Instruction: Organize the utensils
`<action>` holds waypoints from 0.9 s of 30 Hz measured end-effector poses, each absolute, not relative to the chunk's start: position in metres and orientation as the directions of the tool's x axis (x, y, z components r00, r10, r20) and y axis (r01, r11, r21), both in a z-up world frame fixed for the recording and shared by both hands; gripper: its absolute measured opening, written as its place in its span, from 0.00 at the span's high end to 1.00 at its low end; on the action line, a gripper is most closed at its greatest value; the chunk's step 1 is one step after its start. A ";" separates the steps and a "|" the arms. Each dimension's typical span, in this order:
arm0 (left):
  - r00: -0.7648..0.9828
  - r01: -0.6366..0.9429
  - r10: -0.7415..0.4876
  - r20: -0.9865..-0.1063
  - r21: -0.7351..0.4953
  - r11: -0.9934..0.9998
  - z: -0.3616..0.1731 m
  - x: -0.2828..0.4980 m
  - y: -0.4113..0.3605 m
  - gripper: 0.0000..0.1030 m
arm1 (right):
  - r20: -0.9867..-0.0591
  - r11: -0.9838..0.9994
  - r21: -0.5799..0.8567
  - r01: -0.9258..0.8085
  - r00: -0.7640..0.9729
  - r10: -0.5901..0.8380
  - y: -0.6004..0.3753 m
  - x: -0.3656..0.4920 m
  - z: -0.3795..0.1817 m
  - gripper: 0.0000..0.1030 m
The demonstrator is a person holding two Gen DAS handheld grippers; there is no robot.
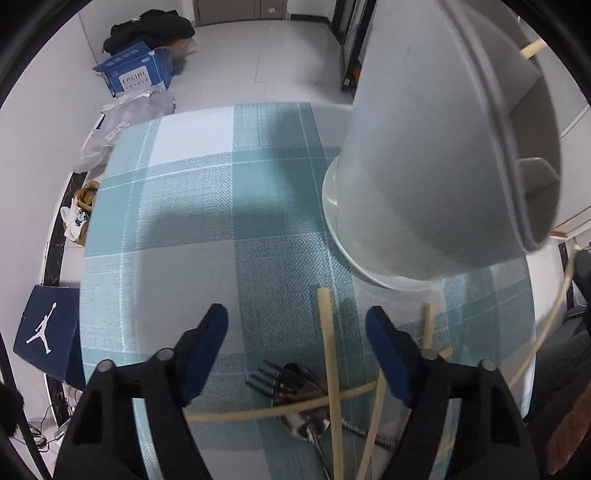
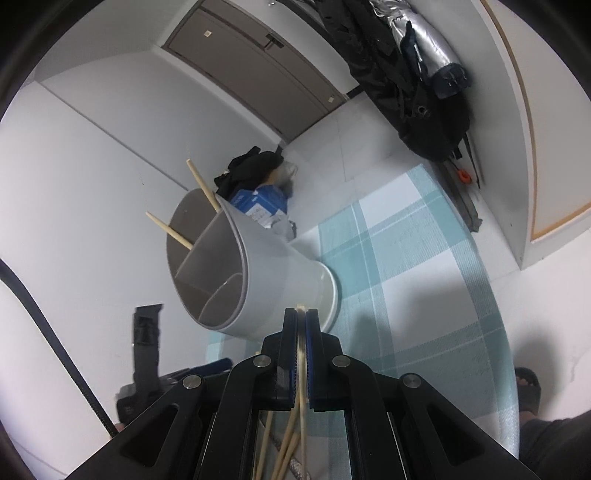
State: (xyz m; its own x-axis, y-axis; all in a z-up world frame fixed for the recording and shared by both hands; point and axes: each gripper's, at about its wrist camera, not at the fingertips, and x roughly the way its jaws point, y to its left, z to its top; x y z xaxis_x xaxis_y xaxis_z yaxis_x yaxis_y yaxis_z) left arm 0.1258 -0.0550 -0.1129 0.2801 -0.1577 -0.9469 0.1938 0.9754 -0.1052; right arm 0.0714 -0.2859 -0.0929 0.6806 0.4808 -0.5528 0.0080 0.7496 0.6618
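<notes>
A grey divided utensil holder (image 1: 424, 166) stands on a white saucer (image 1: 332, 206) on the teal plaid tablecloth (image 1: 192, 206). My left gripper (image 1: 295, 325) points down at the table, open, its blue pads (image 1: 207, 339) wide apart. A pale chopstick (image 1: 327, 350) lies on the cloth between them, untouched. Beneath it lie a dark fork (image 1: 277, 378), a metal spoon (image 1: 303, 424) and more crossed chopsticks (image 1: 258, 411). My right gripper (image 2: 301, 314) is shut on a chopstick (image 2: 302, 369) just in front of the holder (image 2: 266, 266). Two chopsticks (image 2: 203, 184) stand in the holder's back compartment.
A dark blue shoebox (image 1: 48, 332) sits by the table's left edge. On the floor beyond are a blue carton (image 1: 136, 70), black clothes (image 1: 147, 29), plastic bags (image 1: 122, 118) and shoes (image 1: 77, 214). Dark jackets (image 2: 413, 85) hang on the right wall. A black sandal (image 2: 528, 384) lies beside the table.
</notes>
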 end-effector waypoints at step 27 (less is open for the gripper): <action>0.444 -0.010 -0.252 -0.860 -0.286 0.958 -0.060 0.106 -0.026 0.97 | -0.501 0.785 0.615 -0.076 0.730 0.464 -0.276 0.054 -0.070 0.97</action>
